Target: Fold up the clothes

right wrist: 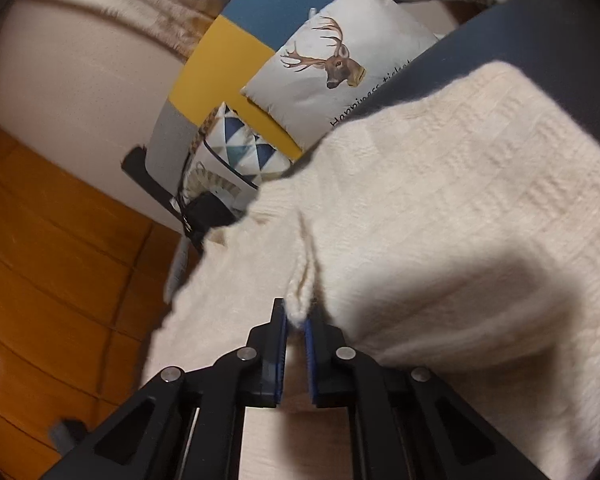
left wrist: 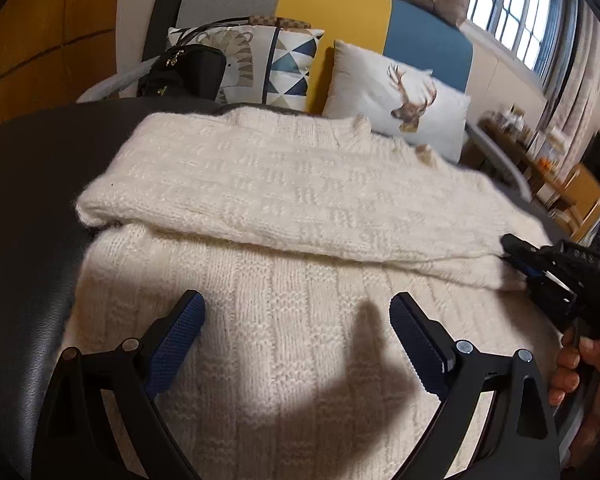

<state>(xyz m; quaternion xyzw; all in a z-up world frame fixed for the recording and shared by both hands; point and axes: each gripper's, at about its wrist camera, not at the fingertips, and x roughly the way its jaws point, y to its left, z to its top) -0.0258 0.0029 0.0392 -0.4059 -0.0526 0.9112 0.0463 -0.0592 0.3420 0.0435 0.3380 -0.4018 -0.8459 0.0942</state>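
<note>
A cream knitted sweater (left wrist: 300,184) lies spread on a black leather surface (left wrist: 28,200), with its far part folded over the near part. My left gripper (left wrist: 296,304) hovers open just above the near part, with nothing between its blue pads. At the right end of the fold, my right gripper (left wrist: 510,248) clamps the folded edge. In the right wrist view the right gripper (right wrist: 296,314) is shut on a bunched edge of the sweater (right wrist: 460,184), which rises between the pads. A person's hand (left wrist: 580,368) holds the right gripper's handle.
Behind the sweater stand a deer-print pillow (left wrist: 396,96), a triangle-pattern pillow (left wrist: 284,64) and a black bag (left wrist: 184,68) against a grey, yellow and blue sofa back (left wrist: 332,8). Wooden floor (right wrist: 60,240) lies beyond the surface's edge. A cluttered shelf (left wrist: 540,160) stands far right.
</note>
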